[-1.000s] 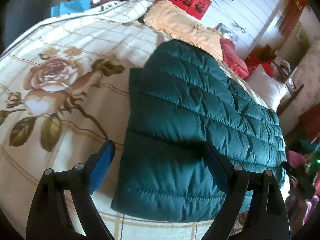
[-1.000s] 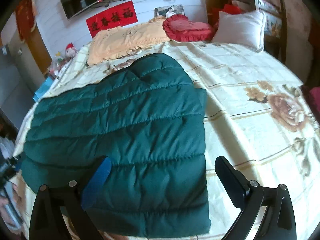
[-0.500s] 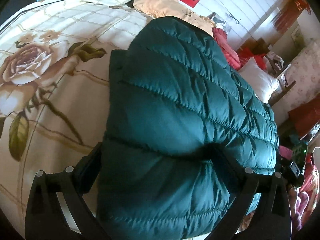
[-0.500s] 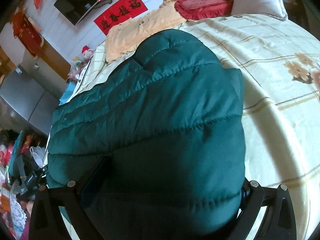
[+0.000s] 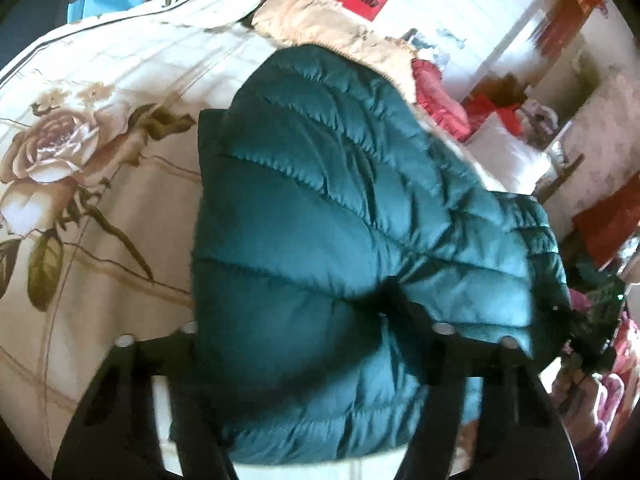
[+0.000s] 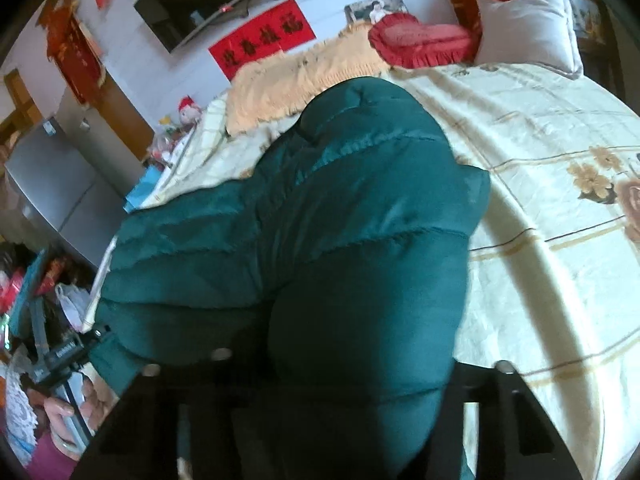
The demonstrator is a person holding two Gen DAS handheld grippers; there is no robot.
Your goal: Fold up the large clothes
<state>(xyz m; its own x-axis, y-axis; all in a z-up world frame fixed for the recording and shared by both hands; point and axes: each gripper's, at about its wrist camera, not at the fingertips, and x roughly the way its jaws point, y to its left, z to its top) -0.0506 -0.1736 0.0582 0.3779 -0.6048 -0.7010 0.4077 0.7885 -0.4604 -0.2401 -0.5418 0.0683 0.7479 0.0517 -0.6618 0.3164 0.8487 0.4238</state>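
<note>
A dark green quilted puffer jacket [image 5: 328, 184] lies on a floral bedsheet [image 5: 100, 240]. My left gripper [image 5: 292, 312] has the jacket's near edge between its fingers. Its jaws are closing, and the fabric bulges with creases fanning out from the right finger [image 5: 404, 304]. In the right wrist view the same jacket [image 6: 340, 200] fills the middle. My right gripper [image 6: 352, 352] is closing on a thick fold of it, and the padding swells up between the dark fingers. The fingertips of both grippers are buried in the fabric.
An orange fringed blanket [image 6: 304, 76], a red cushion [image 6: 420, 40] and a white pillow [image 6: 524, 24] lie along the bed's far side. Bare sheet [image 6: 560, 280] stretches to the right of the jacket. A person's hand [image 6: 60, 412] holds a black device at the jacket's left corner.
Both grippers went from standing open in front of the jacket's edge to reaching over it. Their jaws narrowed onto the fabric, which now bunches up between them.
</note>
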